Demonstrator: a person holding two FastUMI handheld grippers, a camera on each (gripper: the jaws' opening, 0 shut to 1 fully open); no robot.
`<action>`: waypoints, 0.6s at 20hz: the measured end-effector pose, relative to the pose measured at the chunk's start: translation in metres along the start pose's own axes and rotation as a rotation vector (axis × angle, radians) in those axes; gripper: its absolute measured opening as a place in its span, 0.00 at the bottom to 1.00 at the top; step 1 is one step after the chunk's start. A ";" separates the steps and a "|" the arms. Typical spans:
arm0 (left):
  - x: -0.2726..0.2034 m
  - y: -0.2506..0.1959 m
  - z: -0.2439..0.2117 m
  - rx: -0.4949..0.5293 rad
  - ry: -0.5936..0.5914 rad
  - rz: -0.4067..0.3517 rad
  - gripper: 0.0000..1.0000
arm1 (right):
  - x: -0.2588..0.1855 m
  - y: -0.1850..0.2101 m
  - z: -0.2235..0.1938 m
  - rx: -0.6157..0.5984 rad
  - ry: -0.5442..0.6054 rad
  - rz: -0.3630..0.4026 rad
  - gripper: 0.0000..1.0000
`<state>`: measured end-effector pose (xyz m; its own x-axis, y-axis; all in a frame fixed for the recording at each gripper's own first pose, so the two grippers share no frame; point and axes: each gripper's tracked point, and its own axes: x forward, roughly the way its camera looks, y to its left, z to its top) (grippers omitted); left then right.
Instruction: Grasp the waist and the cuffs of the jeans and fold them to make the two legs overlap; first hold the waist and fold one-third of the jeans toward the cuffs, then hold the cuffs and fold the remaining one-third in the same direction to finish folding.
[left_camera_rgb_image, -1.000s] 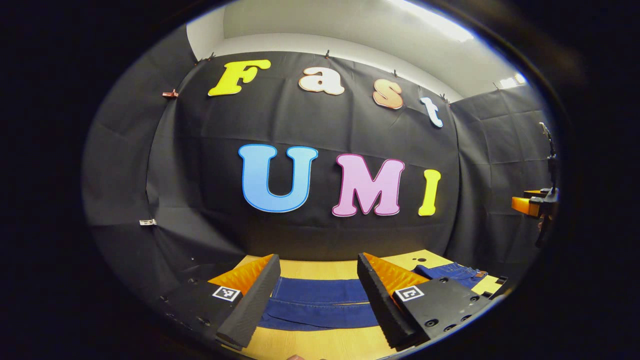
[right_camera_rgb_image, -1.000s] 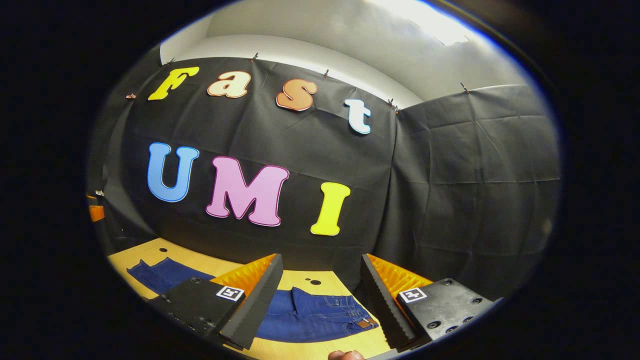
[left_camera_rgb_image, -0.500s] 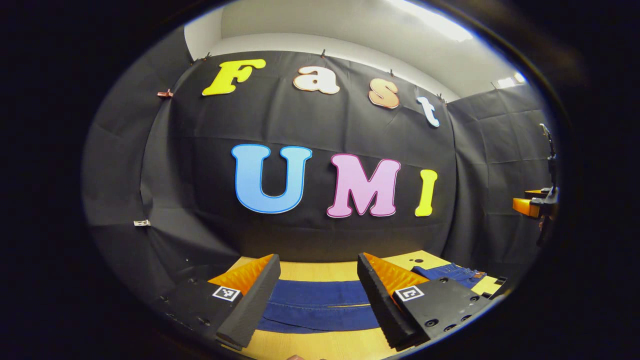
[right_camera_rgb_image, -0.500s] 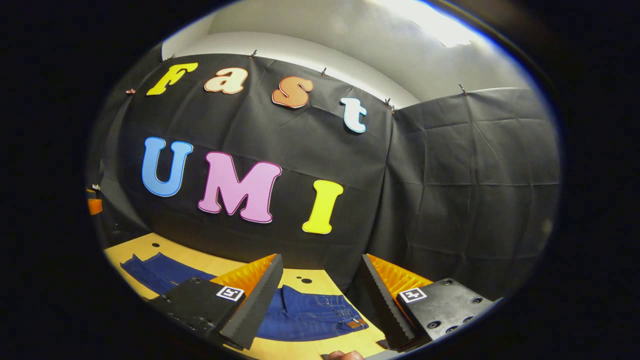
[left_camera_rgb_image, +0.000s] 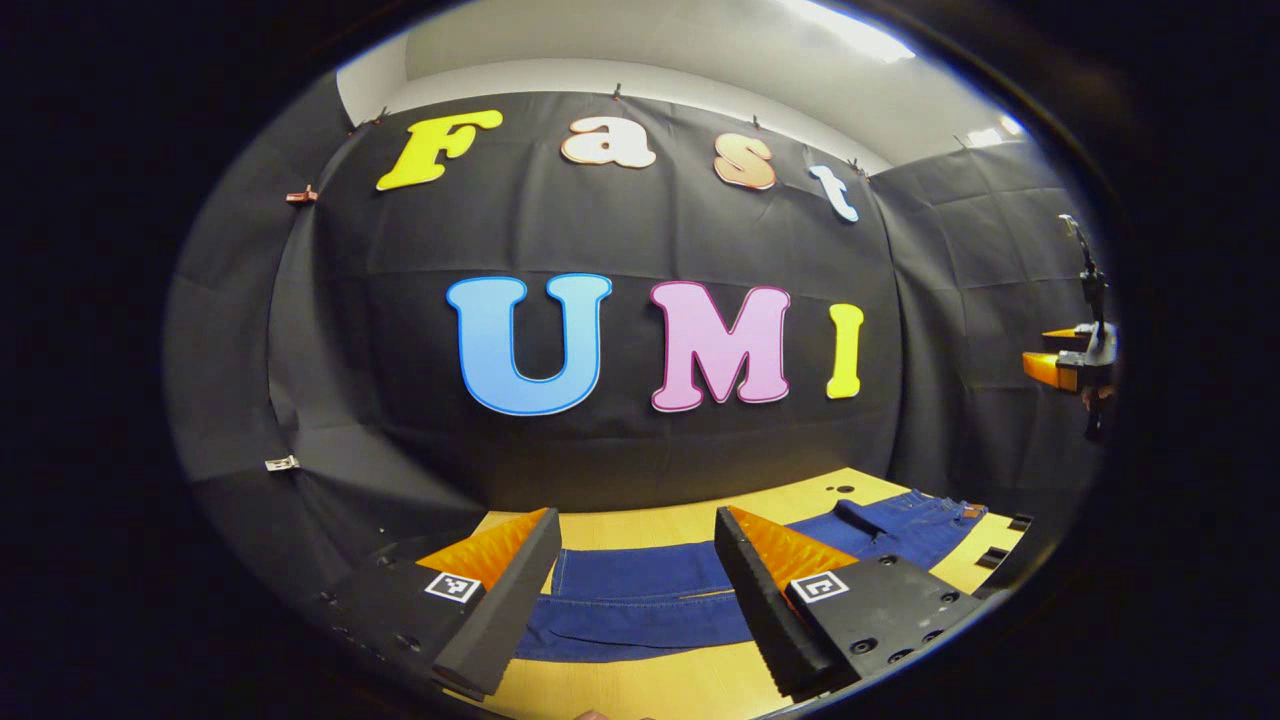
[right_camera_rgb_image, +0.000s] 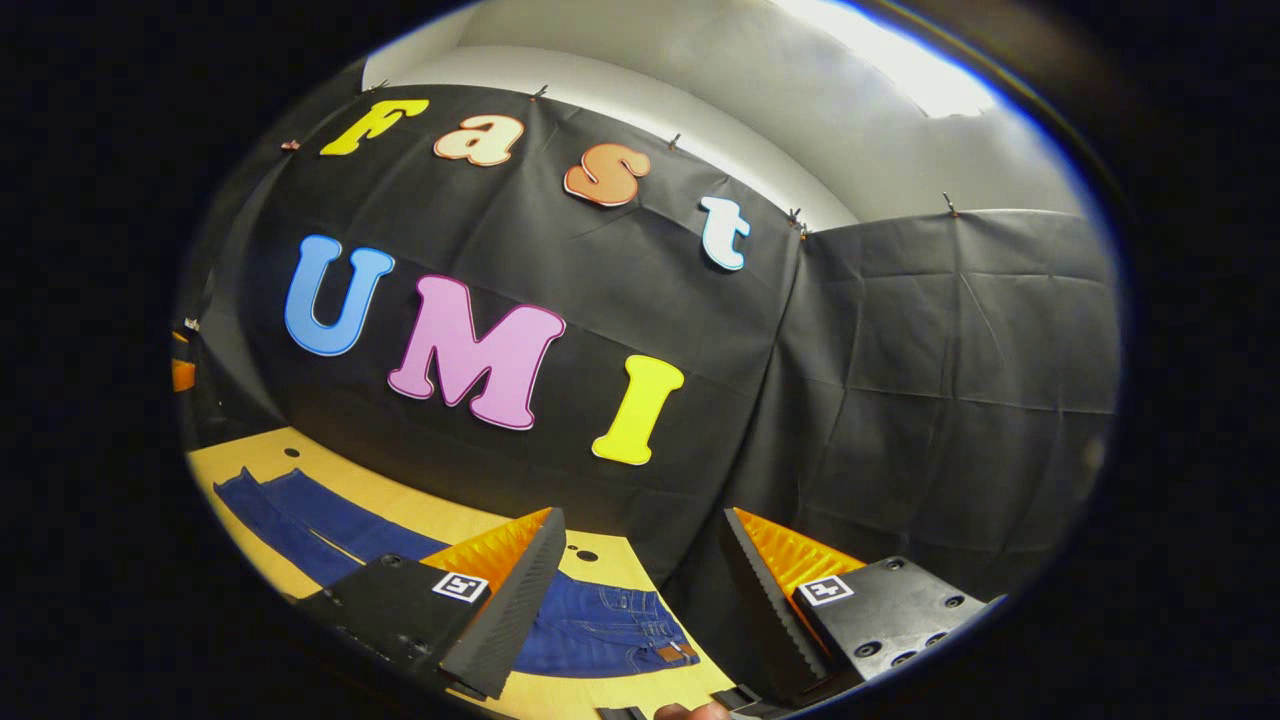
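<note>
In the left gripper view, the left gripper (left_camera_rgb_image: 630, 590) hangs above the bench (left_camera_rgb_image: 650, 685) with its fingers spread wide and nothing between them. Below the gap lie the two legs of the jeans (left_camera_rgb_image: 640, 600), spread flat side by side and running along the bench. The waist end lies toward the bench's far right corner, close to the black cloth wall (left_camera_rgb_image: 600, 230). Bare wood shows along the near edge in front of the legs.

In the right gripper view, the right gripper (right_camera_rgb_image: 640, 590) is also wide apart and holds nothing, raised above the bench (right_camera_rgb_image: 400, 505). The waist of the jeans (right_camera_rgb_image: 600, 630) lies flat under and between its fingers, near the bench's right edge, with a brown patch showing at the waistband. The legs stretch away toward the left end of the bench. A fingertip (right_camera_rgb_image: 690, 711) of the person's hand shows at the bottom edge of this view.
</note>
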<state>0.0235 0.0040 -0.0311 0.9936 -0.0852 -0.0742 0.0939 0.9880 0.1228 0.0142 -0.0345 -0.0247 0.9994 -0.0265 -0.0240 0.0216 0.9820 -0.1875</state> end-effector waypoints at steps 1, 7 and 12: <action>0.002 0.004 -0.005 0.034 0.009 -0.012 0.96 | 0.002 0.003 -0.003 -0.030 0.004 0.017 0.96; 0.025 0.008 -0.066 0.248 0.112 -0.123 0.98 | 0.024 0.015 -0.062 -0.213 0.084 0.138 0.96; 0.058 0.008 -0.151 0.437 0.294 -0.262 0.98 | 0.057 0.016 -0.167 -0.412 0.251 0.253 0.96</action>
<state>0.0724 0.0263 -0.1843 0.8803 -0.2187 -0.4211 0.4135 0.7887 0.4549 0.0672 -0.0520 -0.1934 0.9334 0.1075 -0.3424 -0.2816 0.8107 -0.5133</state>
